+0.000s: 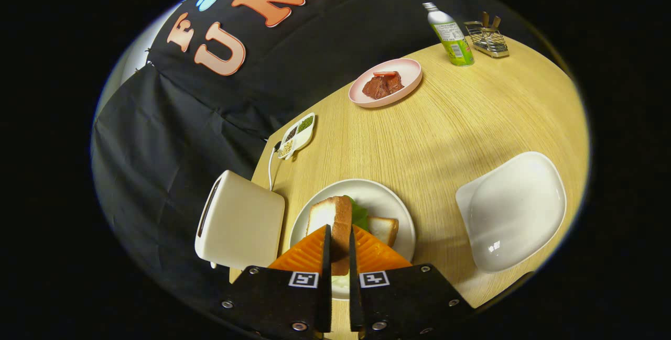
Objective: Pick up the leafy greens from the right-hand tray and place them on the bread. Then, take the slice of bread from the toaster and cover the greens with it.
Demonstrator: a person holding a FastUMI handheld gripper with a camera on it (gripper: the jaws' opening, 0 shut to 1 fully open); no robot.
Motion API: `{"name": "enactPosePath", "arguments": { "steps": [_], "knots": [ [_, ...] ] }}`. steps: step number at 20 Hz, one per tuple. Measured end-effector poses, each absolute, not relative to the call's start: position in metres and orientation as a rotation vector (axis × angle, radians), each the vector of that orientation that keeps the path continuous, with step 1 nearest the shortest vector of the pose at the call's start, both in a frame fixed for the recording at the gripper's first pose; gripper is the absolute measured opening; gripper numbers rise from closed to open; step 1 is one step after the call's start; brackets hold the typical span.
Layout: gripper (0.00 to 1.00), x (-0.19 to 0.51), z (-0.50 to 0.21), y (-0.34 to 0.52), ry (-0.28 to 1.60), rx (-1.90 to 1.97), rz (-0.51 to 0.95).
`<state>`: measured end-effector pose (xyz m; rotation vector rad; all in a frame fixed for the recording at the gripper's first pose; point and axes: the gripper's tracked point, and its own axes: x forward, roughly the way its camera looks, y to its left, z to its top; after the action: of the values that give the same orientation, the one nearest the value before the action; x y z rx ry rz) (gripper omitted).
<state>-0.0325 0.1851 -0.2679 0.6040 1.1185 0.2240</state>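
Between fingers (309, 251): bread slice (335, 219), greens (359, 214) mostly hidden.

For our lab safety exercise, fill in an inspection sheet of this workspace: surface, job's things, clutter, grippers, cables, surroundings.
Surface: wooden table, light grain.
Job's things: bread slice held on edge over white plate; leafy greens and second slice on the plate; toaster beside it; white tray to the right.
Clutter: pink plate of meat, seasoning dish, bottle, wire rack.
Grippers: hand-held gripper shut on the bread slice.
Cables: white cord behind the toaster.
Surroundings: black cloth wall.
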Motion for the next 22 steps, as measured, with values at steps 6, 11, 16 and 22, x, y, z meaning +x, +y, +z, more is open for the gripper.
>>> {"name": "enactPosePath", "arguments": {
  "steps": [6,11,16,22],
  "knots": [
    [0.37,-0.053,-0.289,0.174,1.155,0.428,0.225],
    [0.56,-0.033,-0.257,0.167,1.015,0.401,0.245],
    [0.75,-0.007,-0.203,0.134,0.776,0.250,0.237],
    [0.90,0.003,-0.143,0.099,0.531,0.106,0.197]
  ]
}}
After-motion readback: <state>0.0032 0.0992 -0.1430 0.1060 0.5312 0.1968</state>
